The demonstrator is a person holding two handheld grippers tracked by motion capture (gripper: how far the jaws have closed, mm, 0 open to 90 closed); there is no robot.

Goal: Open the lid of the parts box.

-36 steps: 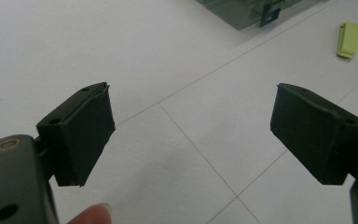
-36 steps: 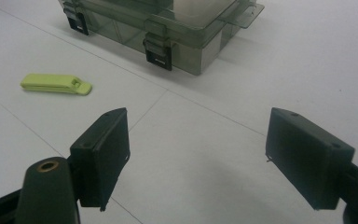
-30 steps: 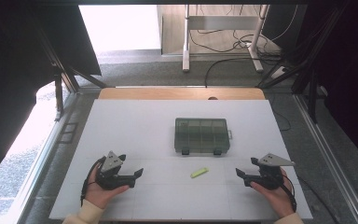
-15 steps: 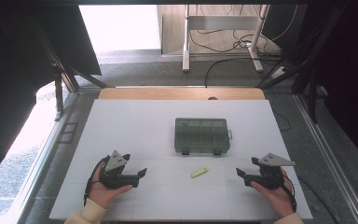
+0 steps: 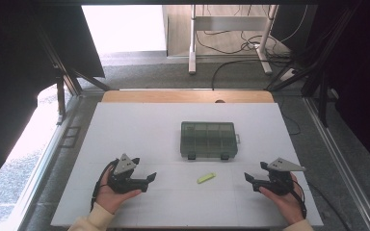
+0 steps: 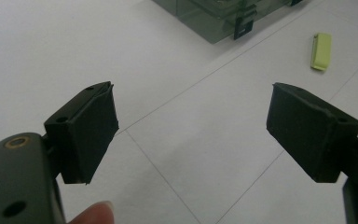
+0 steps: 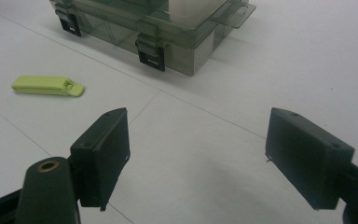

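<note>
Overhead: a white tabletop [image 5: 139, 130] seen from above, with a person's hands entering from its near edge, one hand-held gripper in each.
Left gripper [image 5: 144, 180]: near the near-left part of the tabletop, jaws spread wide with nothing between them; in the left gripper view its pads [image 6: 91, 130] frame bare white surface.
Right gripper [image 5: 250, 180]: near the near-right part of the tabletop, jaws likewise spread wide and empty, pointing inward toward the middle.
Yellow-green clip [image 5: 206, 178]: a small flat plastic piece lying on the tabletop between the two grippers, closer to the near edge than to the far one, touching neither gripper.
Compartment box [image 5: 208, 139]: a smoky translucent plastic case with two dark latches on its front, closed, at the tabletop's centre just beyond the clip.
What could go wrong: the clip looks thin and lies flat, so jaws closing from above might skid over it or flick it away; a low approach could scrape the pads on the tabletop.
What stands in the way: nothing lies between either gripper and the clip; the box sits close behind it, so an overshoot could bump the latches.
Surroundings: a wooden strip along the far edge, dark curtains at both sides, cables on the floor beyond.
</note>
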